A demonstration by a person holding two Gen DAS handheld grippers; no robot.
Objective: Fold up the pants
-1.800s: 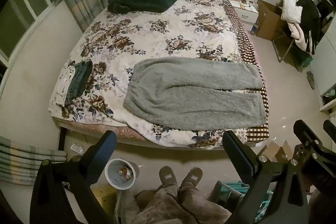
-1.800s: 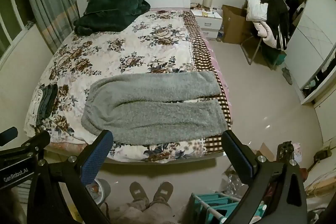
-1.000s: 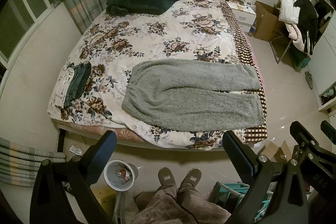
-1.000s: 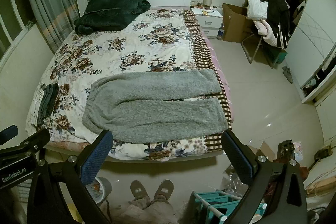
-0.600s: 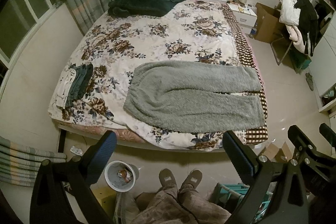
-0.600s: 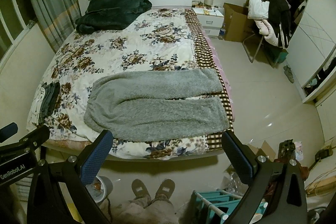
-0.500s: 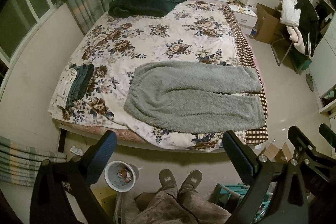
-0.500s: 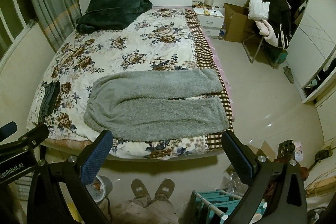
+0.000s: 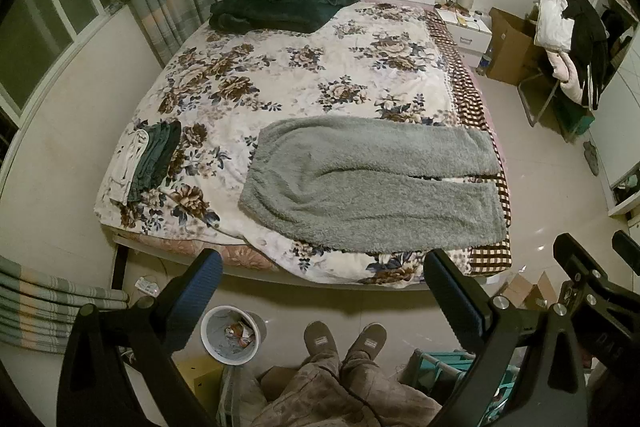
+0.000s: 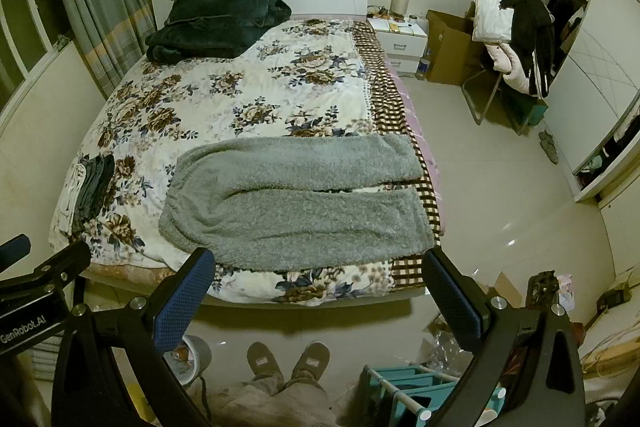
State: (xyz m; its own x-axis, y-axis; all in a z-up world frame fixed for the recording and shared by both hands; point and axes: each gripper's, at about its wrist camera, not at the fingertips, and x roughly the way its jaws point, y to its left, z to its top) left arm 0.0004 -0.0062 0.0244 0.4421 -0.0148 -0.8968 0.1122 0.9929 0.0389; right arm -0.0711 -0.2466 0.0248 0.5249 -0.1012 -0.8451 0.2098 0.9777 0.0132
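Observation:
Grey fleece pants (image 9: pixel 368 183) lie spread flat across the near end of the floral bed (image 9: pixel 288 75), waist to the left, both legs reaching the right edge. They also show in the right wrist view (image 10: pixel 296 207). My left gripper (image 9: pixel 320 291) is open and empty, held above the floor short of the bed's foot. My right gripper (image 10: pixel 316 287) is open and empty, also short of the bed, its tips over the near edge of the pants in the picture.
A dark green blanket (image 9: pixel 280 3) is heaped at the headboard. Folded clothes (image 9: pixel 148 159) lie on the bed's left edge. A white bin (image 9: pixel 230 335) and my slippered feet (image 9: pixel 344 339) are on the floor. A chair piled with clothes (image 10: pixel 516 39), boxes and a nightstand (image 10: pixel 400 35) stand right.
Both grippers have drifted only slightly; the view shifted a little relative to the bed. Pants and jaws are unchanged.

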